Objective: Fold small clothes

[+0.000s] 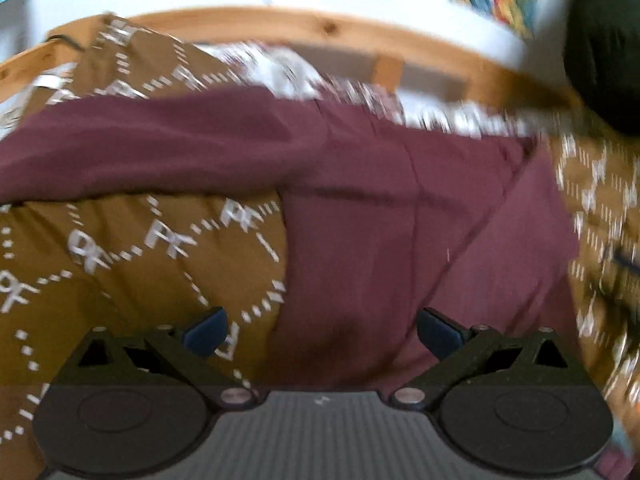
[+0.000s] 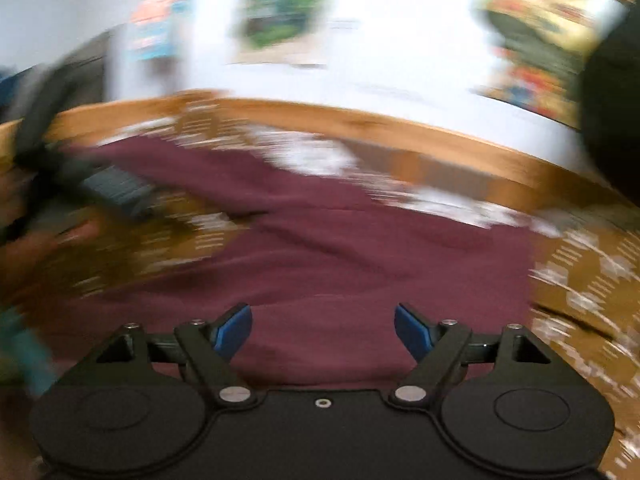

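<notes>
A maroon garment lies spread on a brown bedspread with a white pattern. One long part of it stretches to the left across the bed. My left gripper hovers over the garment's near left edge, its blue pads wide apart with nothing between them. In the right wrist view the same maroon garment fills the middle, blurred by motion. My right gripper stands open above its near edge, and no cloth is pinched between the pads. The other gripper shows as a dark blur at the left.
A wooden bed frame curves along the far side, with a white wall and colourful posters behind it. A dark rounded object sits at the upper right. Rumpled white-patterned bedding lies past the garment.
</notes>
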{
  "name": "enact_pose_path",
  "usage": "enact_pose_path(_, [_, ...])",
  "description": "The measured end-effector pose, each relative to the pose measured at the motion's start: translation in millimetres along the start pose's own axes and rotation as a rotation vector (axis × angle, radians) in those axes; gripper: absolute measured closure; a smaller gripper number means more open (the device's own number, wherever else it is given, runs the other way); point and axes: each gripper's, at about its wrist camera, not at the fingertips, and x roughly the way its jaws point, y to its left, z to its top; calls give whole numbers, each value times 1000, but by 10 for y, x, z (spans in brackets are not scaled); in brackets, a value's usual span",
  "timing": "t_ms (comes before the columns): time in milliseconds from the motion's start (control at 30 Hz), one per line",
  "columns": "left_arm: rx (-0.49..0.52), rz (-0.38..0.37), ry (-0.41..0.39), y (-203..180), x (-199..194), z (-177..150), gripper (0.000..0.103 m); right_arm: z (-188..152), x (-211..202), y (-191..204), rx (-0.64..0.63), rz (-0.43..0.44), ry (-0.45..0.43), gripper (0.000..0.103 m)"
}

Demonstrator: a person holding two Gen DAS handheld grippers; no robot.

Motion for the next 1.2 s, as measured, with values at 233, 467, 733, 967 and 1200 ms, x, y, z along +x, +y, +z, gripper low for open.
enact_pose_path(233, [190,5,107,-271,149,-170,1,-170,628,-995,284,-309,17,35])
enact_pose_path(467, [299,45,82,-423,132,-290,1,-223,978,-1323,397,-250,45,87])
enact_pose_path(733, [544,86,-36,-754,41,-483,1,-180,846,-1472,427,-302,-6,95])
enact_pose_path(967, [368,39,-142,-546,-384,-323,1,-206,704,-1349,404,-312,-13,40])
enact_pose_path(1200, [-49,248,-397,270,-995,53,1,-92,308,-839,323,-165,-55,6])
